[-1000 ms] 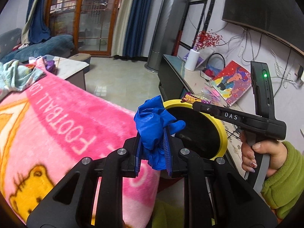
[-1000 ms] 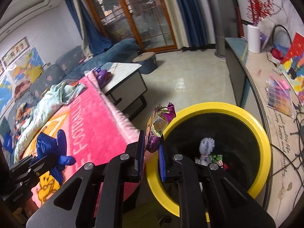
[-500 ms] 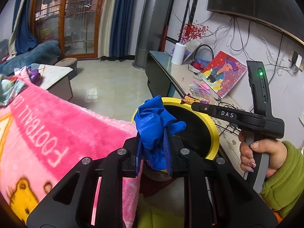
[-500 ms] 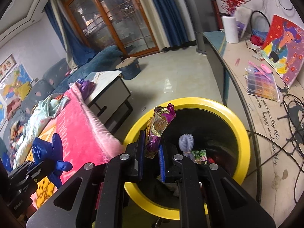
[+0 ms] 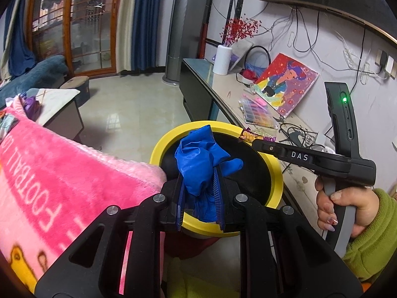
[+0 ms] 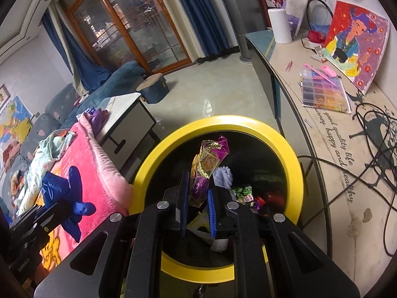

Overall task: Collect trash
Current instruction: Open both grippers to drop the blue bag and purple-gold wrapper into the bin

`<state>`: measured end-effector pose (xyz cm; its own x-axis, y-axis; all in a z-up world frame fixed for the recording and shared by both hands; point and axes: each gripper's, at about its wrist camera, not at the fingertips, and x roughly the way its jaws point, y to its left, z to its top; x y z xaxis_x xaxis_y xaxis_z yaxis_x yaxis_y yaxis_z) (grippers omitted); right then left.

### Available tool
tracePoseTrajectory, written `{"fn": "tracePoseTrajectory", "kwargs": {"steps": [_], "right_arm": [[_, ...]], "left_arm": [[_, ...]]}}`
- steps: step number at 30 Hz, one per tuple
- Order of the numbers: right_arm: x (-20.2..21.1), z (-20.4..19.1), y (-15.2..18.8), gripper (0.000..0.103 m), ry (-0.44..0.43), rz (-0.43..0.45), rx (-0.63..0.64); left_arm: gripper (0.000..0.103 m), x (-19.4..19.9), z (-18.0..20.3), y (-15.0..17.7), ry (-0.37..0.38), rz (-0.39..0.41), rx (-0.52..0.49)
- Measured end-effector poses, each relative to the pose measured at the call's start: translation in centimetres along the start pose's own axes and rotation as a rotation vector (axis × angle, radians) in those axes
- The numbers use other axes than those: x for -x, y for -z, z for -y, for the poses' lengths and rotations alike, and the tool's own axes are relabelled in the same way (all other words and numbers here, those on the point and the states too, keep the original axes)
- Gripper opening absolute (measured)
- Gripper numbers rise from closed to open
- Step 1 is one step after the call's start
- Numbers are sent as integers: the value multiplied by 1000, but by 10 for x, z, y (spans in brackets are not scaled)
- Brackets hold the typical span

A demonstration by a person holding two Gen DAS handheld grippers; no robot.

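1. The pink blanket point(image 5: 74, 173) is lying at the far left, just beside the bin; no trash is showing on the stretch in view.
2. The left gripper point(image 5: 198, 193) is holding its jaws clamped on a crumpled blue glove point(image 5: 198, 159), which is sticking up out of them and hanging over the bin's near left edge.
3. The yellow-rimmed bin point(image 6: 295, 164) is sitting below and ahead of both grippers, with scraps already lying inside.
4. The right gripper point(image 6: 197, 198) is keeping its jaws clamped on a purple wrapper point(image 6: 207, 166), long axis upright, directly over the bin's open mouth. It looks the better placed to drop first.
5. The desk point(image 6: 347, 198) is running along the right, just beside the bin.
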<state>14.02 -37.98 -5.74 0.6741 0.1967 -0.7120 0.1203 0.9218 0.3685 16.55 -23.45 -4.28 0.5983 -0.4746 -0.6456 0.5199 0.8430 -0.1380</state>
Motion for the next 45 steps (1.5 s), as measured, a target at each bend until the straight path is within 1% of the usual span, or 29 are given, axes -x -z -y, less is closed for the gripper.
{"fn": "tracePoseTrajectory", "kwargs": {"steps": [8, 13, 23, 25, 27, 28, 33, 34, 36, 38, 39, 42, 43, 44, 45], "right_arm": [[-6, 10, 7, 13, 39, -19, 7], [-10, 12, 10, 13, 55, -30, 26], [-18, 19, 14, 14, 45, -55, 10], [-19, 19, 14, 14, 45, -57, 9], [-20, 19, 15, 14, 41, -62, 10], [-20, 19, 15, 14, 43, -63, 12], [-20, 17, 14, 25, 51, -62, 17], [-19, 16, 13, 29, 54, -59, 18], [-17, 16, 13, 32, 59, -53, 23], [-14, 14, 12, 41, 69, -43, 30], [-12, 14, 11, 44, 71, -38, 32], [-7, 10, 11, 53, 83, -23, 48], [-5, 9, 11, 58, 87, -19, 53], [-3, 7, 11, 62, 90, -13, 59], [-1, 5, 11, 64, 94, -7, 64]], "left_arm": [[15, -25, 9, -4, 19, -35, -18], [15, -40, 12, -9, 16, -52, -38], [15, -65, 13, -19, 22, -81, -30], [17, -67, 11, -19, 21, -85, -23], [24, -68, 10, -19, 18, -87, -16], [25, -69, 9, -19, 17, -89, -12], [43, -69, 3, -20, 12, -87, 8], [46, -68, 1, -21, 11, -86, 16], [57, -66, -2, -20, 5, -80, 25], [64, -62, -6, -20, 1, -76, 39], [70, -61, -8, -19, -2, -74, 48], [83, -55, -15, -19, -11, -68, 67], [85, -53, -16, -20, -15, -66, 72], [90, -50, -18, -20, -23, -61, 77], [92, -47, -20, -20, -28, -57, 81]]}}
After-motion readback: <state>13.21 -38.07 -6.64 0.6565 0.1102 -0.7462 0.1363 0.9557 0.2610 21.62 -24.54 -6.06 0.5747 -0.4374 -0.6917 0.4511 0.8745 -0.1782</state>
